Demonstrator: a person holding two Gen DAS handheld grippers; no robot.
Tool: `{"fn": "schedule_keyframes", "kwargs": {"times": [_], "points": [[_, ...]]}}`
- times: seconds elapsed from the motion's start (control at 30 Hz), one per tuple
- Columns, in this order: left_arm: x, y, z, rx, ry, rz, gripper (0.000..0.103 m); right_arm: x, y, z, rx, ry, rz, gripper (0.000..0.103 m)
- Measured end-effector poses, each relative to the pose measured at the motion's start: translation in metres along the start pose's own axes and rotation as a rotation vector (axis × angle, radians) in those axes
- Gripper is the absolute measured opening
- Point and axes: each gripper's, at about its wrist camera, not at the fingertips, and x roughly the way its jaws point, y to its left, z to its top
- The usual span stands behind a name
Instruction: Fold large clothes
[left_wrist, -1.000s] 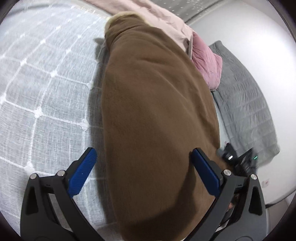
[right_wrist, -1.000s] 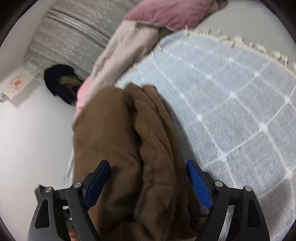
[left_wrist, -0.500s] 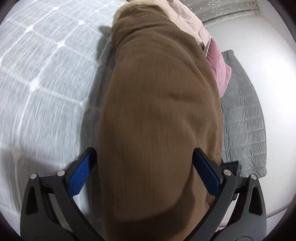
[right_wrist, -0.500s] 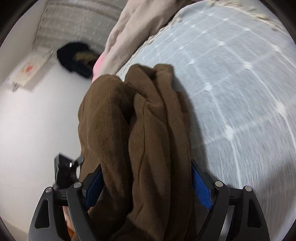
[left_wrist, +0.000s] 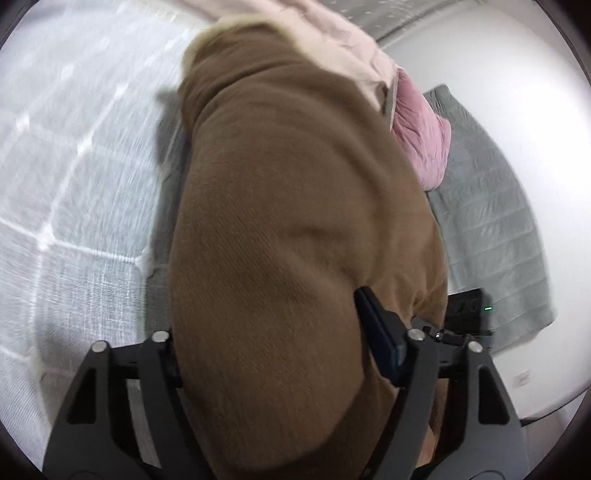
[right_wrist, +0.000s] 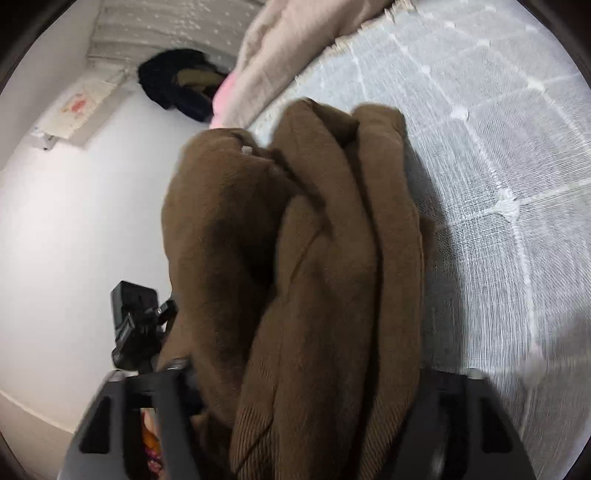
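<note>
Both grippers have narrowed since a second ago, when their blue pads stood wide of the cloth; now they pinch it. One brown garment (left_wrist: 295, 221) lies bunched in thick folds along the edge of the bed, on a white cover (left_wrist: 74, 184) crossed by a raised grid.

On the left gripper (left_wrist: 291, 339), the right pad (left_wrist: 376, 332) presses into the brown cloth, while the other is hidden under it; the jaws stand partly closed, clamped on a fat roll of fabric. The right gripper (right_wrist: 306, 387) has both pads buried in the folds (right_wrist: 332, 258), so it too looks clenched on the garment, about as narrow as the bulk allows. From the right wrist view I count three ridges of cloth running away from the jaws.

Beyond the garment lie one pale pink quilt (left_wrist: 351, 48) and one darker pink pillow (left_wrist: 421, 133). On the floor there is one grey quilted mat (left_wrist: 495, 221). One dark heap (right_wrist: 177, 85) sits by the far wall. A small black device (left_wrist: 469, 306) shows a green light. A white card (right_wrist: 77, 110) on the floor bears red marks too blurred to read.
</note>
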Motion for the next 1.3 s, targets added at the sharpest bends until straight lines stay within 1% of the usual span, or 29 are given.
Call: {"fn": "schedule_keyframes", "kwargs": {"times": [0.03,0.1,0.2,0.27,0.37,0.4,0.43,0.47,0.5,0.53,0.57,0.6,0.63,0.67,0.7,0.73,0.8,0.87,0.9,0.93,0.97,1.03,1.1,1.13,1.17,1.2,1.23,1.27,1.3], "points": [[-0.002,-0.009,0.000,0.021,-0.009,0.009,0.071,-0.008,0.004,-0.006,-0.017,-0.026,0.006,0.044],[-0.012,-0.029,-0.004,0.055,-0.028,0.000,0.069,-0.025,0.013,-0.018,-0.030,-0.076,0.027,0.040],[-0.023,-0.059,-0.006,0.094,-0.049,-0.050,0.068,-0.050,0.028,-0.033,-0.057,-0.123,0.041,0.039],[-0.023,-0.084,-0.001,0.135,-0.036,-0.095,0.068,-0.078,0.047,-0.041,-0.096,-0.173,0.018,0.039],[-0.011,-0.119,0.009,0.191,-0.028,-0.165,0.068,-0.118,0.059,-0.043,-0.096,-0.258,-0.006,0.039],[-0.002,-0.129,0.016,0.202,-0.018,-0.196,0.068,-0.138,0.059,-0.040,-0.084,-0.303,-0.021,0.039],[0.009,-0.137,0.024,0.211,-0.002,-0.211,0.069,-0.151,0.057,-0.037,-0.075,-0.332,-0.041,0.041],[0.024,-0.143,0.031,0.227,0.026,-0.200,0.072,-0.155,0.055,-0.035,-0.065,-0.346,-0.056,0.044],[0.045,-0.147,0.038,0.241,0.057,-0.154,0.079,-0.162,0.045,-0.026,-0.040,-0.359,-0.102,0.052],[0.060,-0.147,0.044,0.236,0.071,-0.097,0.081,-0.165,0.036,-0.021,-0.029,-0.356,-0.157,0.056],[0.077,-0.145,0.045,0.219,0.083,-0.006,0.081,-0.167,0.023,-0.016,0.003,-0.347,-0.218,0.057],[0.091,-0.143,0.044,0.202,0.094,0.107,0.079,-0.165,0.005,-0.011,0.056,-0.324,-0.279,0.058],[0.101,-0.141,0.040,0.201,0.107,0.179,0.078,-0.160,-0.017,-0.009,0.133,-0.285,-0.357,0.059],[0.105,-0.141,0.035,0.214,0.112,0.192,0.078,-0.157,-0.034,-0.013,0.202,-0.277,-0.441,0.059],[0.101,-0.143,0.025,0.252,0.110,0.190,0.078,-0.161,-0.042,-0.016,0.218,-0.292,-0.471,0.059],[0.093,-0.141,0.017,0.291,0.101,0.187,0.078,-0.166,-0.046,-0.023,0.215,-0.332,-0.434,0.059],[0.086,-0.156,0.002,0.390,0.086,0.213,0.078,-0.174,-0.045,-0.034,0.211,-0.363,-0.384,0.059],[0.074,-0.166,-0.011,0.482,0.069,0.250,0.078,-0.182,-0.032,-0.040,0.178,-0.386,-0.414,0.059],[0.073,-0.174,-0.012,0.499,0.059,0.247,0.078,-0.188,-0.025,-0.037,0.152,-0.406,-0.452,0.059],[0.068,-0.178,-0.017,0.509,0.051,0.229,0.078,-0.193,-0.011,-0.037,0.116,-0.429,-0.493,0.059],[0.062,-0.179,-0.022,0.509,0.049,0.204,0.078,-0.199,-0.003,-0.033,0.081,-0.450,-0.507,0.059],[0.064,-0.184,-0.029,0.498,0.060,0.170,0.078,-0.202,0.018,-0.037,0.027,-0.479,-0.512,0.059],[0.073,-0.180,-0.038,0.486,0.097,0.181,0.078,-0.186,0.038,-0.041,-0.003,-0.456,-0.518,0.059],[0.080,-0.178,-0.041,0.475,0.116,0.193,0.079,-0.182,0.041,-0.041,-0.012,-0.432,-0.528,0.059],[0.085,-0.170,-0.047,0.447,0.120,0.187,0.080,-0.173,0.043,-0.044,-0.023,-0.390,-0.555,0.059],[0.084,-0.165,-0.051,0.423,0.097,0.177,0.085,-0.165,0.041,-0.051,-0.035,-0.344,-0.598,0.059],[0.084,-0.157,-0.055,0.394,0.085,0.160,0.088,-0.153,0.037,-0.055,-0.049,-0.303,-0.661,0.058],[0.086,-0.148,-0.056,0.351,0.101,0.135,0.090,-0.138,0.029,-0.061,-0.068,-0.252,-0.770,0.057],[0.086,-0.142,-0.056,0.309,0.125,0.112,0.091,-0.132,0.020,-0.070,-0.085,-0.221,-0.821,0.056]]}}
